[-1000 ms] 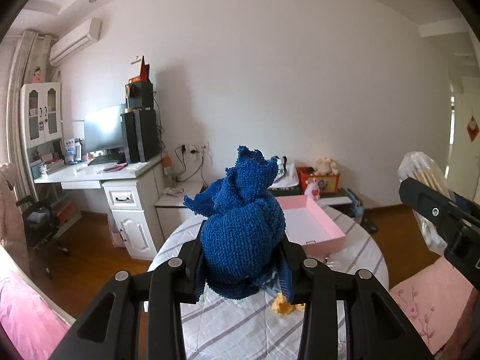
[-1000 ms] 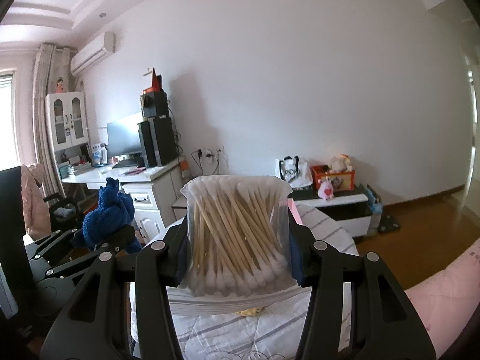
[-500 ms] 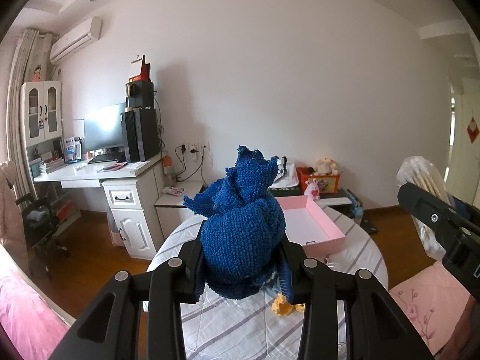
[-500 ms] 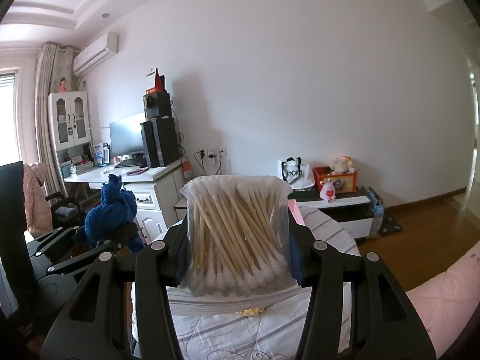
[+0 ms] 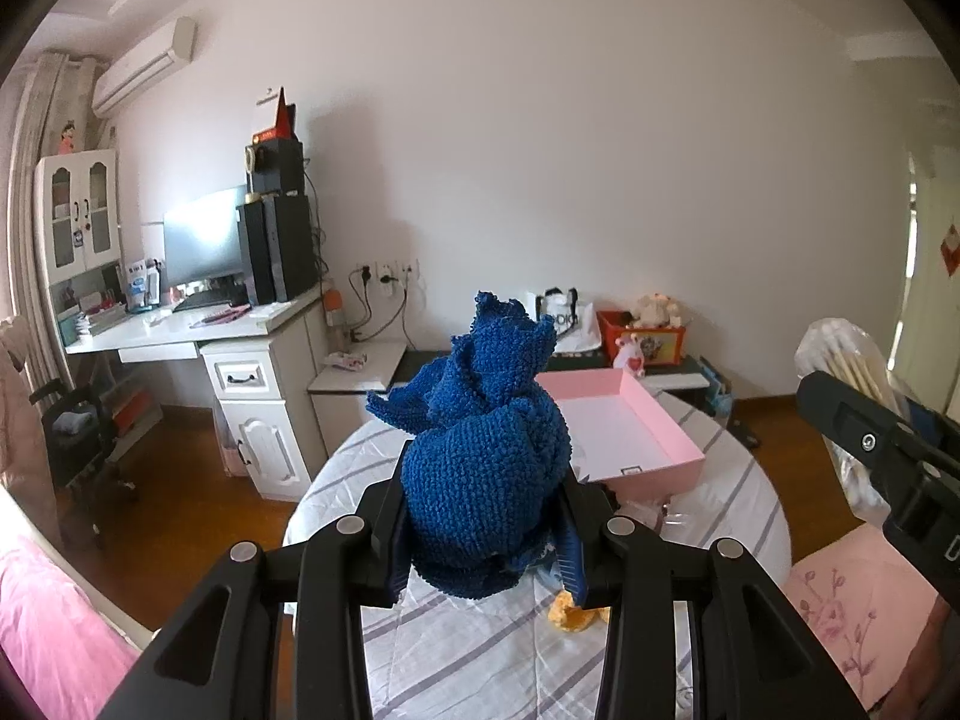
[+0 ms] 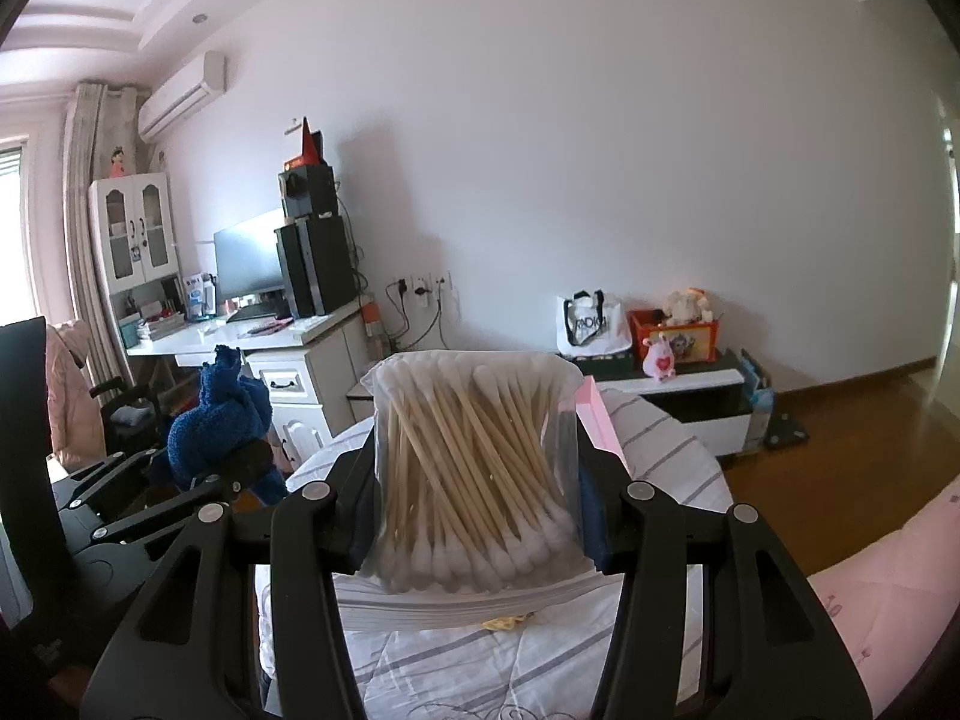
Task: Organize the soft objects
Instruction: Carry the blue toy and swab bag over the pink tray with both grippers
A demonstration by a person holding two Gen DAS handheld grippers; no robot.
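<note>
My left gripper [image 5: 483, 531] is shut on a bunched blue knitted cloth [image 5: 486, 456] and holds it above the round table [image 5: 432, 648]. The cloth also shows in the right wrist view [image 6: 219, 429] at the left. My right gripper [image 6: 477, 507] is shut on a clear bag of cotton swabs [image 6: 474, 468], held above the table. The bag also shows in the left wrist view [image 5: 843, 354] at the right edge. An open pink box [image 5: 624, 432] stands on the far side of the table, beyond the cloth. A small yellow object [image 5: 570, 618] lies on the table below the left gripper.
The table wears a white cloth with grey stripes [image 6: 660, 450]. A white desk [image 5: 240, 360] with a monitor and speakers stands at the back left. A low shelf with toys [image 6: 678, 354] is at the back wall. Pink bedding [image 5: 852, 612] lies at the right.
Both grippers keep their hold and stay nearly still. The views shift only slightly.
</note>
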